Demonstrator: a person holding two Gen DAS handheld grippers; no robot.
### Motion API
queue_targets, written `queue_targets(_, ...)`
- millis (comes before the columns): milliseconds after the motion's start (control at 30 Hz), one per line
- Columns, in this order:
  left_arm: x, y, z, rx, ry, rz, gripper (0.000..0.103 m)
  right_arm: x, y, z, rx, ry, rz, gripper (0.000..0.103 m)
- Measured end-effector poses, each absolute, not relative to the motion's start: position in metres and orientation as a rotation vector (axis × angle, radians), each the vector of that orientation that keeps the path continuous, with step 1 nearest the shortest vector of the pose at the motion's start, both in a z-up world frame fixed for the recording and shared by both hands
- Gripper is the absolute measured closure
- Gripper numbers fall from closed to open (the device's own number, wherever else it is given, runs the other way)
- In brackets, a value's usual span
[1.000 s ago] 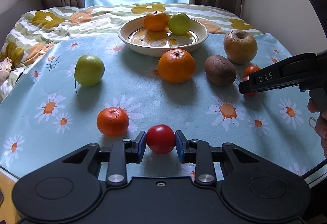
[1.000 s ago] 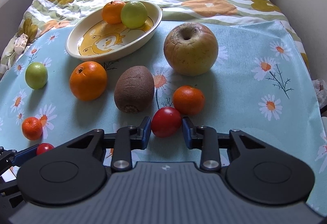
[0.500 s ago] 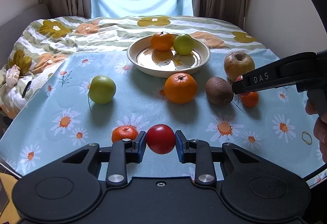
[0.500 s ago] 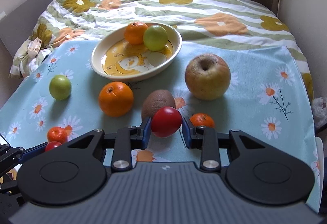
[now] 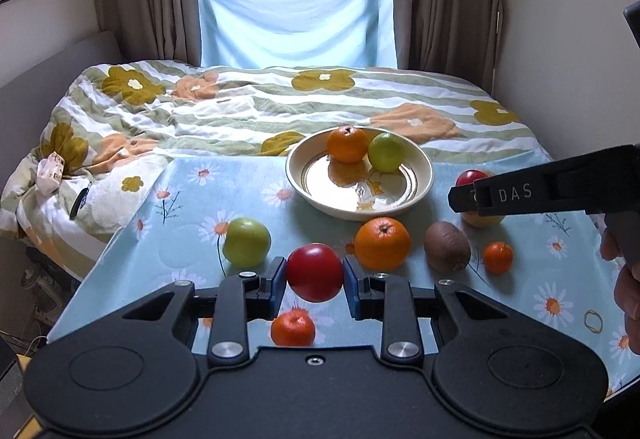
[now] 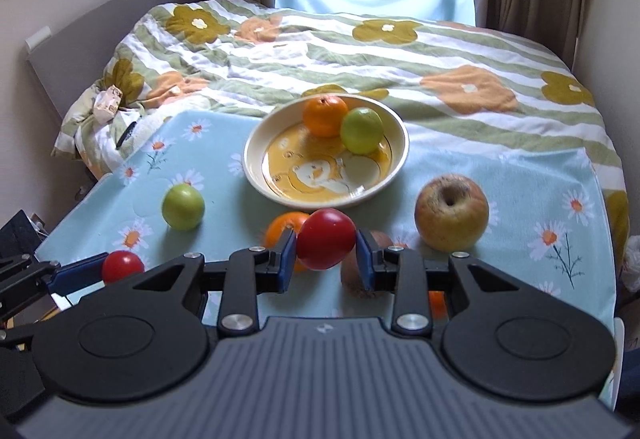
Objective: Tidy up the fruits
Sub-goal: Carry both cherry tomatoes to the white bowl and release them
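My left gripper is shut on a red tomato and holds it above the table. My right gripper is shut on a second red tomato, also lifted; it shows in the left wrist view behind the right gripper's finger. A cream bowl at the table's far side holds an orange and a green apple. The bowl also shows in the right wrist view.
On the daisy tablecloth lie a green apple, a big orange, a kiwi, two small mandarins and a yellow-brown apple. A bed with a flowered quilt lies behind the table.
Both grippers have risen and pulled back with their tomatoes, so the table and fruit sit lower and farther in both views. The jaws stay shut.
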State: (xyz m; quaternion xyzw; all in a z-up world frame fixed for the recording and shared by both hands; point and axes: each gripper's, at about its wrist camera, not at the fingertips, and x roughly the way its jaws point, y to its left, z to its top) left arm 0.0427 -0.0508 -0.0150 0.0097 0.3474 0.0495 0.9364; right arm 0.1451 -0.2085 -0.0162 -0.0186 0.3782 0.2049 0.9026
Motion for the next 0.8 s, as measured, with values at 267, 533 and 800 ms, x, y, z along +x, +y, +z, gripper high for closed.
queue_targets(267, 0.089, -0.033, 0.017, 0.062, 0.663, 0.042, 0.069, 0.172, -0.192, 0.016, -0.027, 0.758, 0.396, 0.056)
queue_targets(533, 0.148, -0.015, 0.024, 0.093, 0.657, -0.036, 0.069, 0.209, -0.177, 0.021, -0.006, 0.765, 0.339, 0.056)
queue_targets(800, 0.211, -0.004, 0.006, 0.119, 0.701, -0.118, 0.069, 0.251, -0.171, 0.006, 0.029, 0.806, 0.247, 0.056)
